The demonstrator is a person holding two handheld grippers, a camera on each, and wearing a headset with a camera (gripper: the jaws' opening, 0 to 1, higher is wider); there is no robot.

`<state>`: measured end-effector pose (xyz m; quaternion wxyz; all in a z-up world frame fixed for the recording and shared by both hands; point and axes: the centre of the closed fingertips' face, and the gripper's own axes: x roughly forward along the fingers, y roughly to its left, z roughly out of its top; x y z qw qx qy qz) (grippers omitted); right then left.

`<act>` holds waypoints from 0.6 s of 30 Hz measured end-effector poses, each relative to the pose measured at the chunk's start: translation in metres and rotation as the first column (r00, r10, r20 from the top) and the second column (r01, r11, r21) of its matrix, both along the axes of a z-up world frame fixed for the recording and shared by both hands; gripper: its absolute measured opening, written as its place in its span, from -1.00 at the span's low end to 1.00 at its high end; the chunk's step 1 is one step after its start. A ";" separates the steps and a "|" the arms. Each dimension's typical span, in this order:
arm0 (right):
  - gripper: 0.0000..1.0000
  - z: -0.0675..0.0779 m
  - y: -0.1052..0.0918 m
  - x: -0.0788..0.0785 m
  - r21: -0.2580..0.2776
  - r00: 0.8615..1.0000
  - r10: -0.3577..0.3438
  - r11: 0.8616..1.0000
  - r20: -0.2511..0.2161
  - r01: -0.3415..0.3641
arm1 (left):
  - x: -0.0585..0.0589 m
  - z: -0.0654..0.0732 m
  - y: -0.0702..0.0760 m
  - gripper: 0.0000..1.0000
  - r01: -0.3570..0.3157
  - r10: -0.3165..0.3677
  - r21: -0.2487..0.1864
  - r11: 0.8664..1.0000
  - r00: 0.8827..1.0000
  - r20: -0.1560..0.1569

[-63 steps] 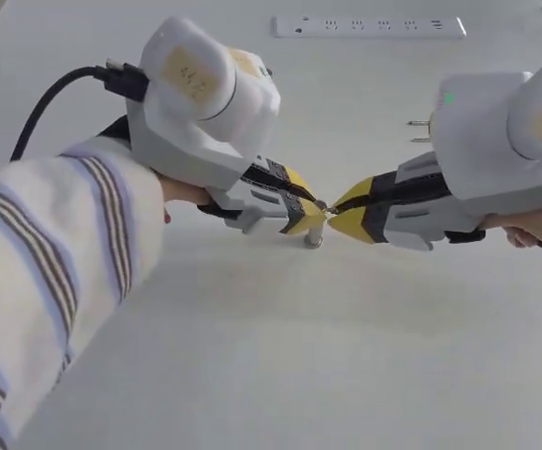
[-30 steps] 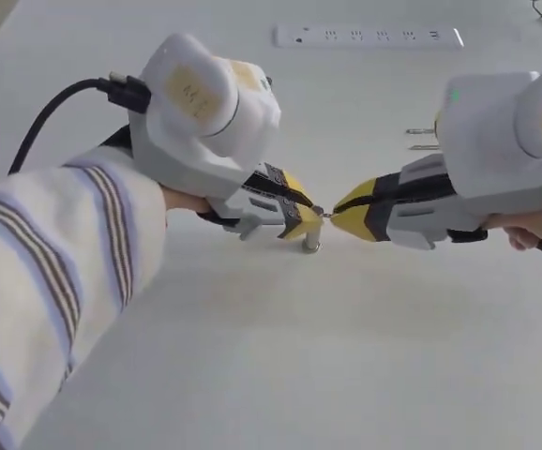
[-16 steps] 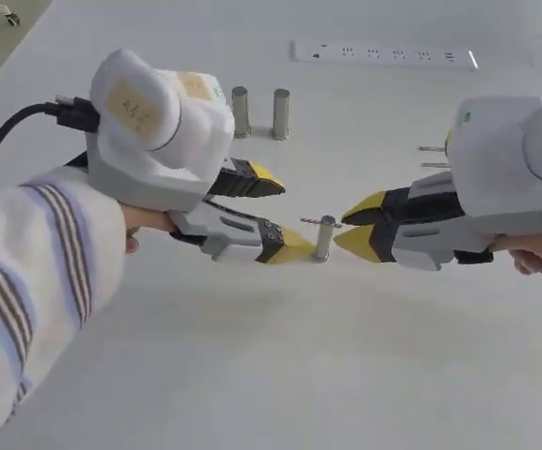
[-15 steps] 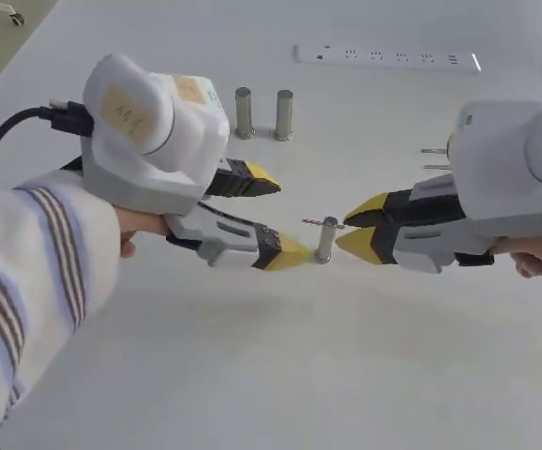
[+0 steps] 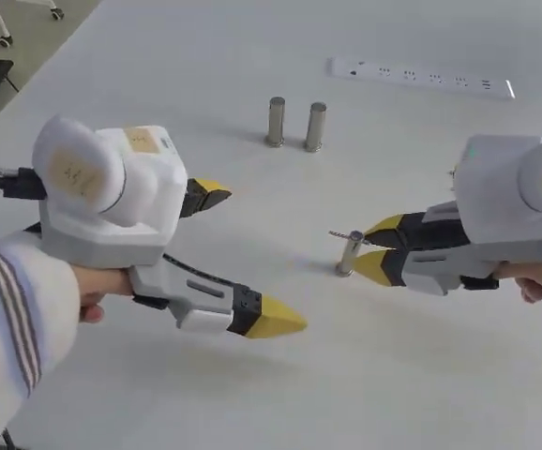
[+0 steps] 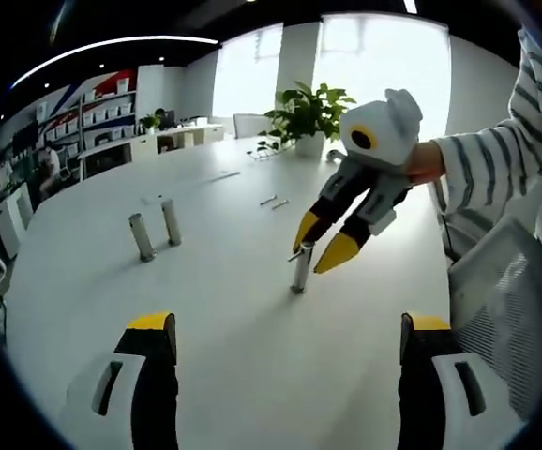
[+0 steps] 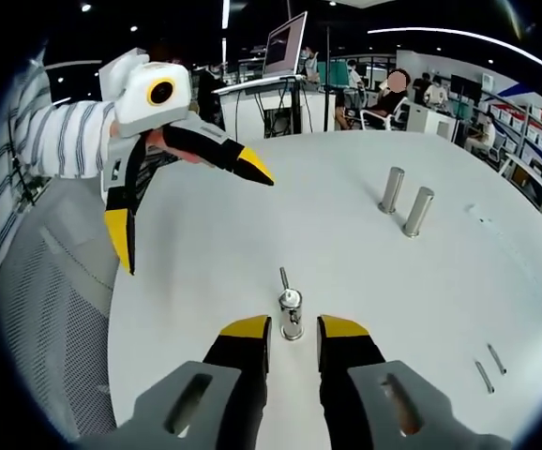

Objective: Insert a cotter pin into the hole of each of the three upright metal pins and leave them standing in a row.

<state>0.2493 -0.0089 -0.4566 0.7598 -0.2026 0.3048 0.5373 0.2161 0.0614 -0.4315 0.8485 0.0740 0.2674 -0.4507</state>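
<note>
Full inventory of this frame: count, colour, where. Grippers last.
bare metal pins: 2, silver, upright side by side, far middle of the table
fitted metal pin: 1, silver, upright, nearer, at the right gripper's tips
cotter pin: 1, silver, through the fitted metal pin's top, end sticking out
spare cotter pins: 2, silver, lying flat on the table off to the right
power strip: 1, white, far side of the table
potted plant: 1, green, at the table's far end
table: 1, white
left gripper: 1, white with yellow-tipped fingers, wide open, clear of the pins
right gripper: 1, same colours, fingers slightly apart either side of the fitted metal pin
sleeve: striped, left arm
</note>
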 end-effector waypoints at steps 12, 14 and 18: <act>-0.74 -0.006 0.005 -0.003 -0.014 1.000 0.022 1.000 -0.014 -0.022 | -0.009 -0.008 -0.003 0.98 -0.019 0.019 -0.008 1.000 1.000 -0.014; -0.75 -0.007 0.005 -0.002 -0.018 1.000 0.023 1.000 -0.012 -0.023 | -0.009 -0.007 -0.003 0.98 -0.018 0.017 -0.012 1.000 1.000 -0.011; -0.80 -0.008 0.006 0.000 -0.017 1.000 0.026 1.000 -0.011 -0.026 | -0.009 -0.005 -0.004 0.98 -0.013 0.013 -0.022 1.000 1.000 -0.007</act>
